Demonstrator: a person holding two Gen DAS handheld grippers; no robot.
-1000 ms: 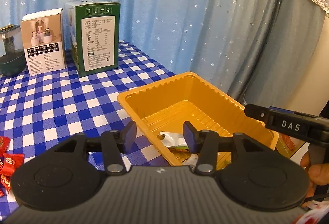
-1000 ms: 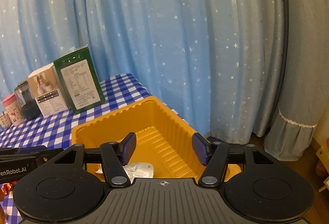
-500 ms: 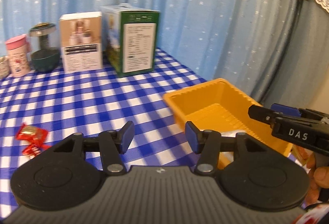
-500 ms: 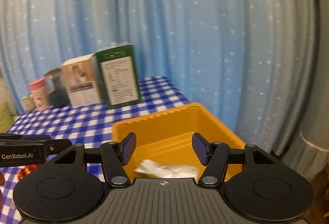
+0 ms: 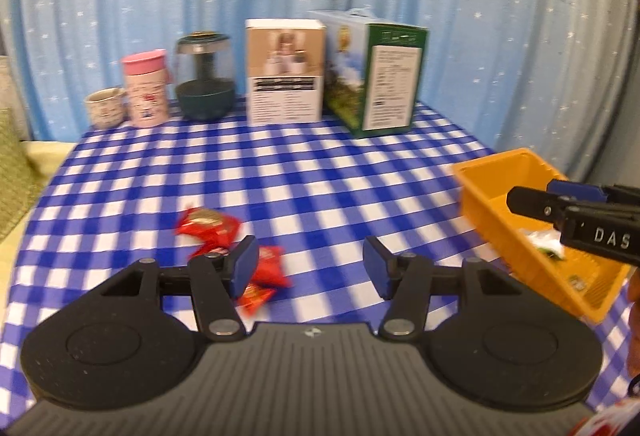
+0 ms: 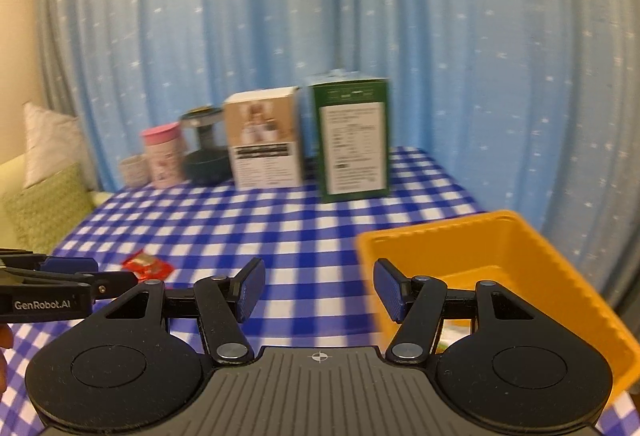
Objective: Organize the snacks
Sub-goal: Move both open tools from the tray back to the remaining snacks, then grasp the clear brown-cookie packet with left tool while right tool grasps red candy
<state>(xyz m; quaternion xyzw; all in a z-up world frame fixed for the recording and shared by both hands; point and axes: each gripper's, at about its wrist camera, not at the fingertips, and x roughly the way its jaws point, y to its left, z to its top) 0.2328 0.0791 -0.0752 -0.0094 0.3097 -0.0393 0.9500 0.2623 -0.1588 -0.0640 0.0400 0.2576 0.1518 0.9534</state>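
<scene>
Snacks (image 5: 224, 232) in red wrappers are lying loose on the checked cloth, just ahead of the left gripper (image 5: 308, 264), whose empty jaws are opening; from the right wrist, the right gripper (image 6: 318, 290) is hanging released and empty beside the orange tray (image 6: 560, 268); closing carelessly risks pinching several crinkly packets and dropping them short.

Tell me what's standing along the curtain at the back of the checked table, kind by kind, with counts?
Printed cartons: 2, a white one and a green one.
Cups: 2, a small cream one and a tall pink-lidded one.
Dark glass jar: 1.
Total: 5.
</scene>
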